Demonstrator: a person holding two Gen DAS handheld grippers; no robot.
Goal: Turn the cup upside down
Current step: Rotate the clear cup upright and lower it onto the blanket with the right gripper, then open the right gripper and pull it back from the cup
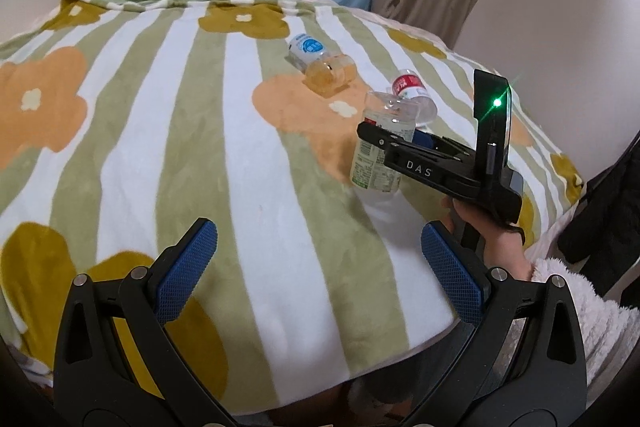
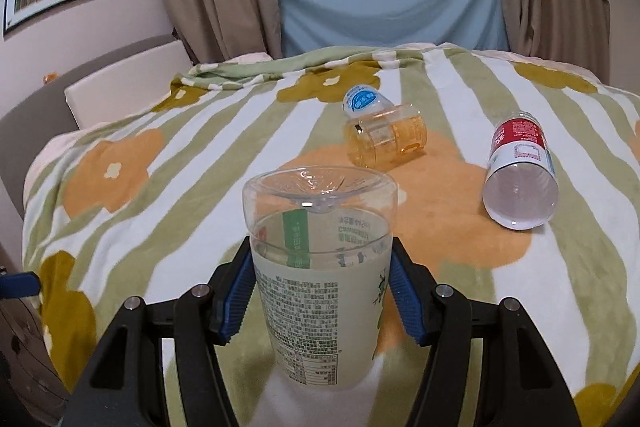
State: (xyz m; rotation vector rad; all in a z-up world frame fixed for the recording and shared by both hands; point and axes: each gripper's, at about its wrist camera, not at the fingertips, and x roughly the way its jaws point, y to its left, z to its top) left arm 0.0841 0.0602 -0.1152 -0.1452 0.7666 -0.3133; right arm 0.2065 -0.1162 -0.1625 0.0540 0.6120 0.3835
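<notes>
Clear plastic cup w/ pale green printed label (image 2: 320, 287) sits at 6 o'clock in the right wrist view, base up, mouth down, label text reading inverted. So the flip itself looks done. Its mouth seems to rest on the striped floral blanket (image 2: 160, 219), though contact isn't fully certain. Right gripper (image 2: 320, 291) is clamped on the cup, blue pads (image 2: 402, 295) pressed to both sides mid-body. Left, as I judge it: let go and back off. Left gripper (image 1: 316, 267) is spread wide, holding nothing, low at 6 o'clock in its own view. Other items: amber clear cup (image 2: 386, 141) lying on its side at 12 o'clock, red-and-white labelled cup (image 2: 520, 171) on its side at 2 o'clock.
</notes>
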